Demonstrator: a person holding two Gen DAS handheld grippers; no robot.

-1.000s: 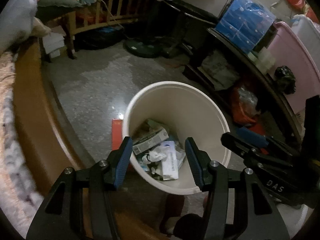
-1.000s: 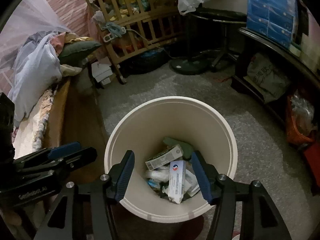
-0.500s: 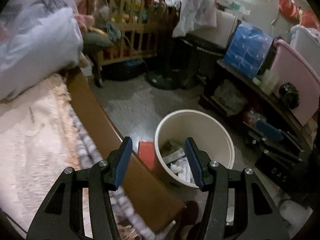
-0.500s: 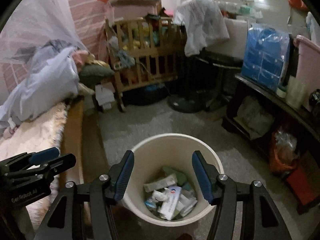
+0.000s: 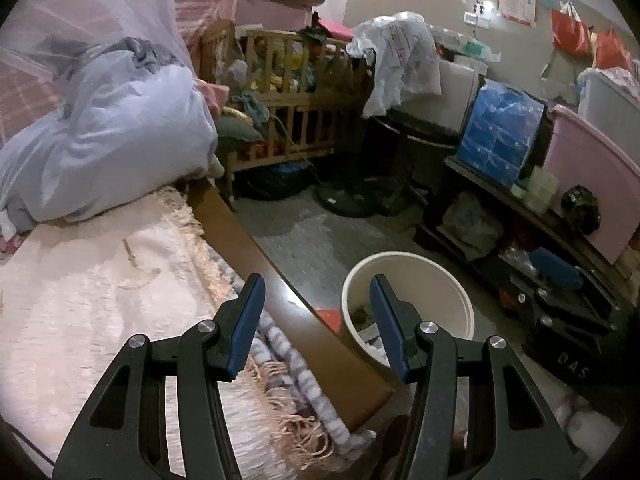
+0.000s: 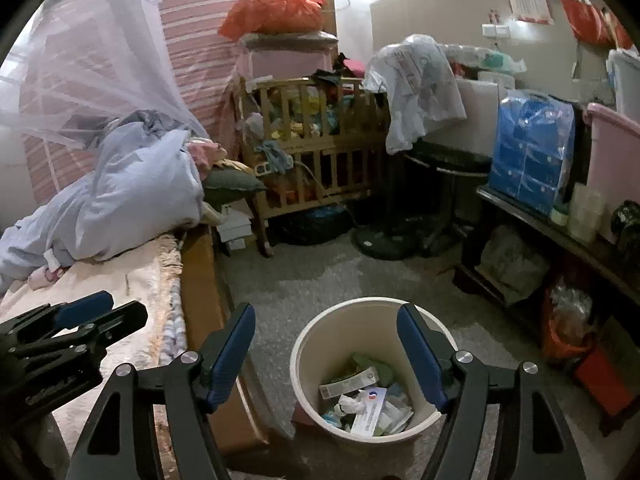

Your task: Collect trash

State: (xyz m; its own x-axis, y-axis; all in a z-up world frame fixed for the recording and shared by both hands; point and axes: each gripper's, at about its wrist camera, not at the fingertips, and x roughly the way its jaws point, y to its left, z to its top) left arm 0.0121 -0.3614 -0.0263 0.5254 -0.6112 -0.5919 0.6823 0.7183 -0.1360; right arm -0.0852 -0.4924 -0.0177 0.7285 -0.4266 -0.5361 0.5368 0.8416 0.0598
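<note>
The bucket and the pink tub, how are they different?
The bucket is round and cream; the pink tub is pink with straight sides. The bucket stands on the floor by the bed; the tub sits higher, on the dark shelf. The bucket shows boxes and wrappers inside; the tub's inside is hidden. Both are open on top.

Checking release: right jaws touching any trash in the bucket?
Apart. The right wrist view shows the right gripper raised above the cream bucket, jaws opening with nothing between them, and the trash lying loose at the bottom.
</note>
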